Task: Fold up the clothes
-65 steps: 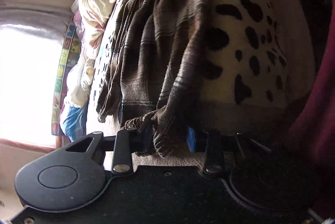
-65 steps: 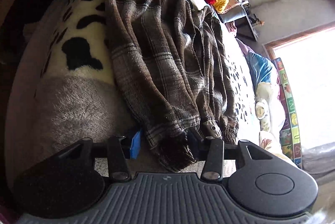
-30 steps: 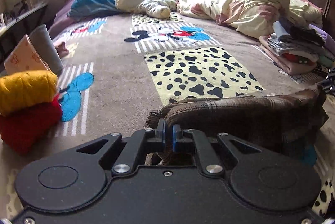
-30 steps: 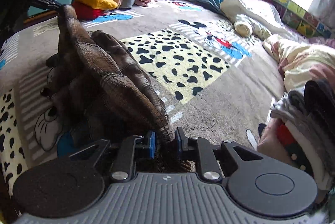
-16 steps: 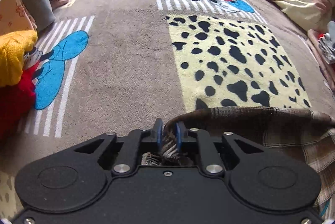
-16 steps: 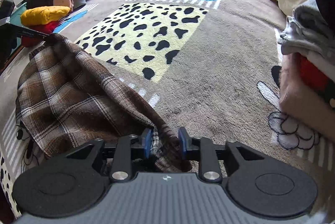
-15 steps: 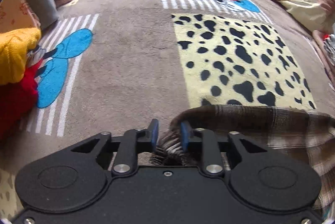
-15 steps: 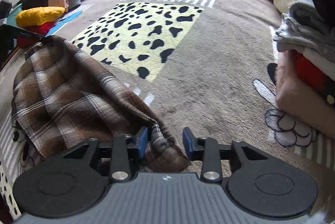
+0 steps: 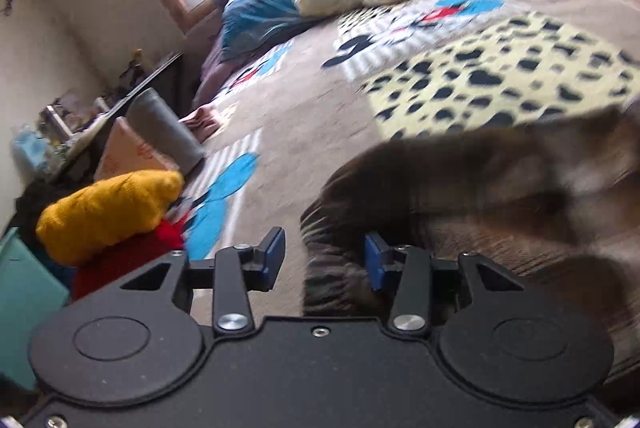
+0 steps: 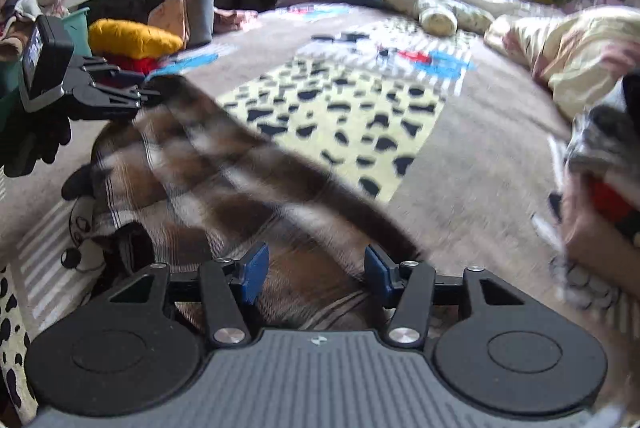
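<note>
1. The brown plaid garment [image 10: 208, 184] lies on the cartoon-print bed blanket [image 10: 460, 148], bunched into a long doubled band. In the right wrist view it runs from about 10 o'clock down to 5 o'clock.
2. The left gripper [image 9: 324, 260] is released: its jaws have just been opening, and the blue pads stand apart. A rounded end of the garment sits between them; the right-hand pad looks close against it, but blur hides whether they touch.
3. The right gripper [image 10: 316, 270] has likewise let go. Its jaws have just been opening, and the cloth lies loose between the spread pads.
4. Done so far, by my reading: the garment is laid down with one fold in it. It looks thick and uneven, so it likely needs smoothing and at least one more fold.
5. Finished pieces seem to sit at two places: a yellow bundle [image 10: 132, 38] on a red one [image 10: 136, 63] at 10 o'clock, and a stack of folded clothes [image 10: 600, 164] at 3 o'clock.
6. A cream quilt [image 10: 568, 48] and pillows lie at 1 o'clock, untouched. How many clothes remain I cannot tell.
</note>
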The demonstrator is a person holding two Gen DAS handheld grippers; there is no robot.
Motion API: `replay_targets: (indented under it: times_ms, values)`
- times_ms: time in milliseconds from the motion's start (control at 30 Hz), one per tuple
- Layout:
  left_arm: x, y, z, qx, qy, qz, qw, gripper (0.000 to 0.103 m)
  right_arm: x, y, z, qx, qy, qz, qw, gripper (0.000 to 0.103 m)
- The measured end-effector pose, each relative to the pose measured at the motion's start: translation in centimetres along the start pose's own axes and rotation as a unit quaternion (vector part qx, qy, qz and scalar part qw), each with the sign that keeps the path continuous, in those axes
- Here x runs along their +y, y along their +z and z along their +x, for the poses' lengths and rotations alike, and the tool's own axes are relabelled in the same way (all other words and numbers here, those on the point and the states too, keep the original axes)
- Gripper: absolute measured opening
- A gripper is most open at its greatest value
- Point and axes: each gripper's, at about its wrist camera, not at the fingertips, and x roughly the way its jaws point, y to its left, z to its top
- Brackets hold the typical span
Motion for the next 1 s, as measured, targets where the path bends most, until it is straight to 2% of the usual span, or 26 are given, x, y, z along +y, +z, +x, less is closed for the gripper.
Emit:
replay_targets:
  times_ms: [33,67,133,200,267,333,400,433,467,500,533,633,733,800,867,933,967,1000]
  values:
    - [0.7,-0.2,-1.2,-0.023,-0.018,-0.027,0.9992,0.039,0.4,-0.8,0.2,0.001,-0.002,0.001,1.0,0.054]
    - [1.4,-0.4,-2.5,-0.047,-0.035,-0.051,0.997,0.039,0.8,-1.3,-0.3,-0.015,-0.004,-0.001,1.0,0.054]
    - [1.5,-0.4,-5.5,-0.075,-0.071,-0.063,0.9926,0.039,0.9,-1.9,-2.8,-0.079,0.016,0.025,0.996,0.053]
    - [1.5,-0.6,-8.2,-0.103,-0.15,-0.102,0.978,0.038,1.4,-2.1,-5.0,-0.128,0.016,0.023,0.991,0.054]
    - [0.6,-0.7,-9.2,-0.105,-0.22,-0.101,0.9645,0.039,3.1,-2.1,-5.8,-0.136,0.015,-0.051,0.989,0.054]
    - [0.0,-1.3,-8.0,-0.087,-0.258,-0.12,0.9548,0.039,5.4,-2.3,-5.0,-0.115,0.024,-0.138,0.983,0.053]
    - [0.1,-3.1,-4.6,-0.031,-0.231,-0.142,0.962,0.039,7.2,-2.6,-3.4,-0.076,0.02,-0.203,0.976,0.052]
    - [0.1,-4.6,-2.7,-0.003,-0.196,-0.126,0.9725,0.034,7.3,-3.1,-2.1,-0.035,0.005,-0.216,0.976,0.046]
    - [0.6,-6.6,-1.4,-0.02,-0.209,-0.125,0.9696,0.034,6.9,-3.5,-1.2,-0.008,-0.001,-0.218,0.976,0.041]
    - [1.7,-7.3,-1.2,-0.031,-0.232,-0.16,0.959,0.034,6.5,-3.9,-1.4,-0.009,0.001,-0.209,0.978,0.04]
    - [2.4,-6.9,-1.4,-0.025,-0.241,-0.173,0.9545,0.034,6.2,-4.1,-1.8,-0.016,0.005,-0.198,0.98,0.04]
    - [2.2,-5.4,-3.2,-0.037,-0.241,-0.143,0.9591,0.036,7.3,-3.8,-3.7,-0.058,-0.002,-0.197,0.979,0.04]
    - [1.8,-3.9,-5.5,-0.069,-0.245,-0.144,0.9561,0.04,9.9,-2.8,-4.7,-0.099,0.004,-0.224,0.97,0.04]
    - [1.2,-2.9,-6.0,-0.086,-0.233,-0.132,0.9595,0.041,11.4,-2.2,-3.6,-0.104,0.0,-0.246,0.964,0.04]
    - [0.9,-2.4,-5.4,-0.089,-0.223,-0.141,0.9606,0.041,12.6,-2.2,-2.1,-0.095,-0.001,-0.271,0.958,0.04]
    - [1.3,-2.4,-3.7,-0.066,-0.209,-0.163,0.962,0.045,13.5,-2.6,-0.2,-0.068,0.004,-0.29,0.955,0.041]
    - [1.1,-2.5,-2.3,-0.022,-0.186,-0.154,0.9702,0.046,13.7,-3.0,0.9,-0.027,0.011,-0.294,0.955,0.042]
    - [0.5,-3.0,-0.4,0.032,-0.166,-0.121,0.9781,0.045,13.8,-3.3,1.4,-0.013,0.016,-0.292,0.956,0.04]
